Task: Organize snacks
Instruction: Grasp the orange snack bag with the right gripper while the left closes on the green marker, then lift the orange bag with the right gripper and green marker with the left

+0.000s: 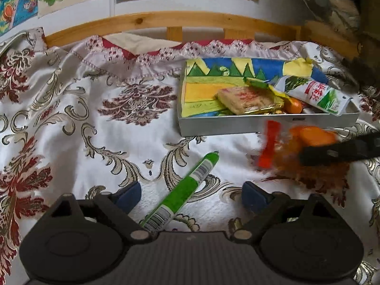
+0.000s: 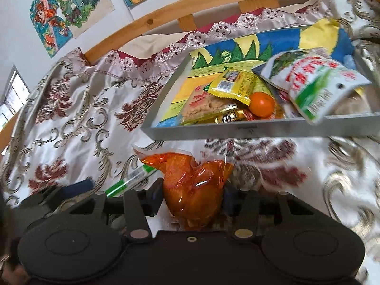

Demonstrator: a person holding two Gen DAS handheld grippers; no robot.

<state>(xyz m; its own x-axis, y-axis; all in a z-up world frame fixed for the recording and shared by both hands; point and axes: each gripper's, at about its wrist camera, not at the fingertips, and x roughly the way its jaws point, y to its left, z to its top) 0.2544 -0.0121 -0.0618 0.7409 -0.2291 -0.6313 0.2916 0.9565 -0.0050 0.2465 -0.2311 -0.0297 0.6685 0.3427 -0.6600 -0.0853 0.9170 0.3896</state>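
Note:
A grey tray [image 1: 237, 124] [image 2: 237, 131] lined with a painted picture holds several snacks: a cracker pack [image 1: 247, 99], a yellow packet [image 2: 235, 84], a small orange [image 2: 262, 105] and a white-green pouch [image 1: 318, 95] [image 2: 315, 83]. My right gripper [image 2: 192, 194] is shut on an orange vacuum-packed snack [image 2: 192, 185], held just before the tray; it shows blurred in the left wrist view [image 1: 308, 140]. My left gripper [image 1: 190, 197] is open, with a green stick snack [image 1: 182, 190] lying on the cloth between its fingers.
A floral satin cloth [image 1: 83, 118] covers the surface. A wooden rail [image 1: 166, 21] runs behind the tray, below a wall with drawings [image 2: 71, 11]. The green stick also shows in the right wrist view [image 2: 133, 178].

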